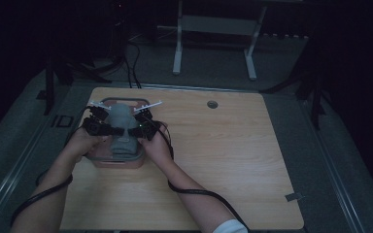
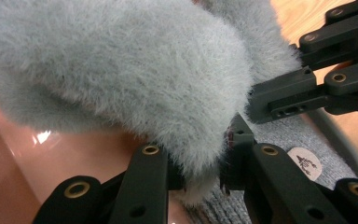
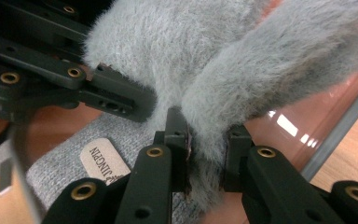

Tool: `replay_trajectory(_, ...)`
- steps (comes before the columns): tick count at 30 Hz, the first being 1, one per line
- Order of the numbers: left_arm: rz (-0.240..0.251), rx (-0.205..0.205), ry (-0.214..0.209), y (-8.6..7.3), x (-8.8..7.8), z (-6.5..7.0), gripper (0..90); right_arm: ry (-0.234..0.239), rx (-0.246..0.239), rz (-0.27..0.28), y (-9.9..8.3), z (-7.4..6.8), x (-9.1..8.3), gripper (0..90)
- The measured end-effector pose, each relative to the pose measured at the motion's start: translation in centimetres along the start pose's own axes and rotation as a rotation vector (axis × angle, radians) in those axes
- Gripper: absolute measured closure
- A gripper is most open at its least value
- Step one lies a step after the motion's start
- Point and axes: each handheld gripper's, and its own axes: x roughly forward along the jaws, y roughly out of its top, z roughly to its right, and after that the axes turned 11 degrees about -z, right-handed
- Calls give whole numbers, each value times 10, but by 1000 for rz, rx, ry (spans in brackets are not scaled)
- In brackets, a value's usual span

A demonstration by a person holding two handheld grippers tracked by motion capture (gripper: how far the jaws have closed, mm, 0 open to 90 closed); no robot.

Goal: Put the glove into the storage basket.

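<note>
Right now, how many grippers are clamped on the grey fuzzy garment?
2. The left gripper pinches a fold of the grey fuzzy garment on its left side; the right gripper pinches another fold on its right side, both above the pink bin.

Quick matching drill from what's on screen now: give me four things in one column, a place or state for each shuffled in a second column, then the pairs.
Things:
1. left gripper
2. fluffy grey garment
3. pink bin
4. round hole

Places or states:
A. in the tabletop, far side, right of the bin
B. on the table's left half, under the garment
C. pinched at its edge from both sides
D. shut on grey fluff, opposite the right gripper

Pairs: 1-D, 2-C, 3-B, 4-A
</note>
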Motion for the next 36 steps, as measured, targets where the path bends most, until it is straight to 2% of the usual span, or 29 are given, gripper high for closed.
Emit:
replay_trajectory(5, -69, -2, 26, 4, 13, -1, 756, -44, 4, -55, 0, 0, 11, 756)
replay_trajectory(11, -120, -11, 43, 8, 25, -2, 751, -105, -9, -89, 0, -3, 18, 746)
replay_trajectory(14, -143, -32, 47, 11, 33, -2, 735, -164, -34, -133, 4, -5, 20, 698)
replay_trajectory(16, -156, -41, 47, 11, 37, -3, 726, -168, -54, -160, 6, -6, 20, 635)
replay_trajectory(18, -155, -75, 39, 13, 39, -2, 696, -177, -85, -172, 6, -8, 18, 607)
replay_trajectory(22, -168, -95, 55, 14, 40, -3, 603, -193, -110, -165, 4, -10, 13, 562)
replay_trajectory(23, -164, -97, 67, 14, 40, -2, 583, -190, -109, -163, 4, -10, 11, 533)
replay_trajectory(25, -163, -82, 88, 14, 39, -1, 540, -196, -119, -155, 4, -10, 6, 524)
replay_trajectory(27, -154, -85, 98, 14, 36, 0, 476, -212, -136, -137, 4, -9, -1, 514)
replay_trajectory(28, -140, -87, 92, 14, 35, 0, 443, -204, -139, -118, 3, -8, -5, 499)
replay_trajectory(30, -119, -77, 105, 15, 30, 3, 388, -164, -130, -92, 4, -4, -14, 443)
replay_trajectory(31, -108, -79, 103, 15, 27, 4, 384, -156, -130, -84, 3, -2, -19, 427)
replay_trajectory(33, -69, -63, 98, 13, 20, 6, 332, -145, -132, -57, 3, 1, -28, 413)
replay_trajectory(34, -48, -60, 94, 12, 17, 8, 281, -130, -124, -45, 2, 4, -33, 381)
replay_trajectory(36, 1, -61, 111, 8, 11, 10, 240, -106, -113, -9, 1, 9, -41, 317)
